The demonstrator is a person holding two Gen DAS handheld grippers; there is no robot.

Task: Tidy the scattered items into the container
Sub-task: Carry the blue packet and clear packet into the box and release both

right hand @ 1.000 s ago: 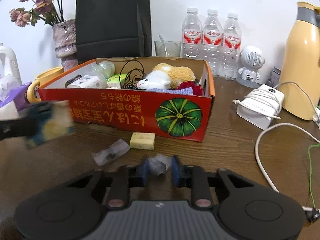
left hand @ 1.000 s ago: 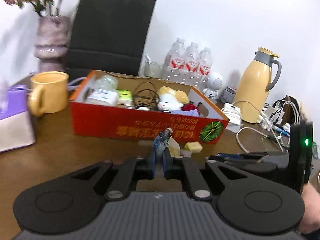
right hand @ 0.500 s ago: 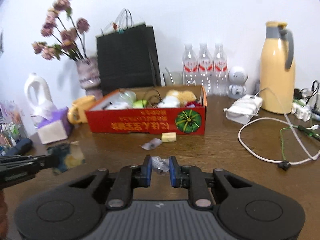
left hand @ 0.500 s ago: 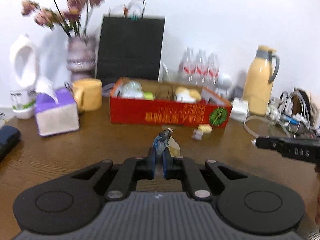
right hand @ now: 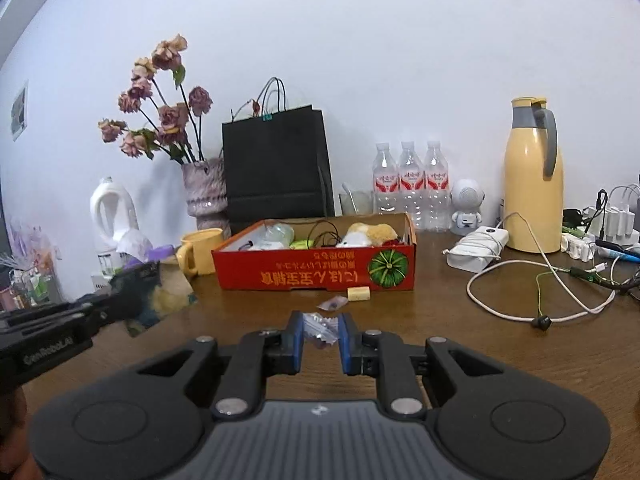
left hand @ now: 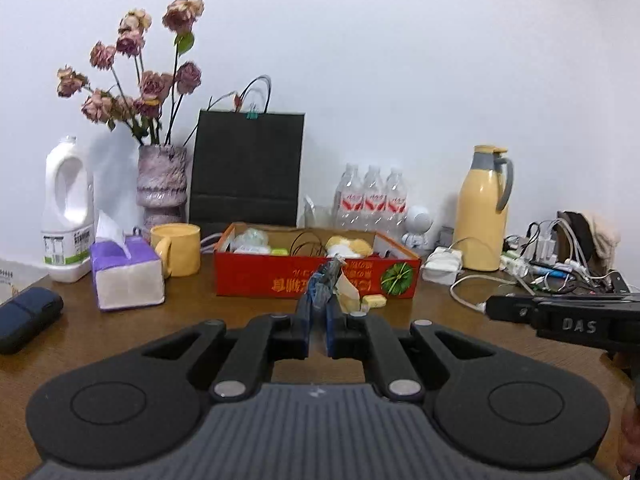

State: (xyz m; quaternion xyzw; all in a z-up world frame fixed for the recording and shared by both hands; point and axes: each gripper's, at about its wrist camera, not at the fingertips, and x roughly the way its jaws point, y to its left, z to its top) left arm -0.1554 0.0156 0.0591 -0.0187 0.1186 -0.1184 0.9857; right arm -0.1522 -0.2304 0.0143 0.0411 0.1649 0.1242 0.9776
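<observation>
The left gripper (left hand: 318, 304) is closed tight on a flat printed packet (left hand: 326, 280). The right gripper (right hand: 322, 330) pinches a clear wrapper (right hand: 318, 326). Farther on the table (right hand: 440, 320), a yellow block (right hand: 359, 293) and another wrapper (right hand: 332, 303) lie just before the red box (right hand: 312, 276).

My right hand-held gripper (right hand: 320, 330) is clamped on a small clear crinkly wrapper (right hand: 318, 329), held above the worktop (right hand: 460, 344). Red cardboard box (right hand: 316, 276) sits ahead w/ a plush toy (right hand: 370, 234), cable & bottle inside. In front of the box: a yellow block (right hand: 359, 293) & another small wrapper (right hand: 332, 303), just beside each other. At left, my other hand-held gripper (right hand: 120, 308) grips a flat dark-and-yellow packet (right hand: 160, 294). Yellow mug (right hand: 200, 256) left of the box.
</observation>
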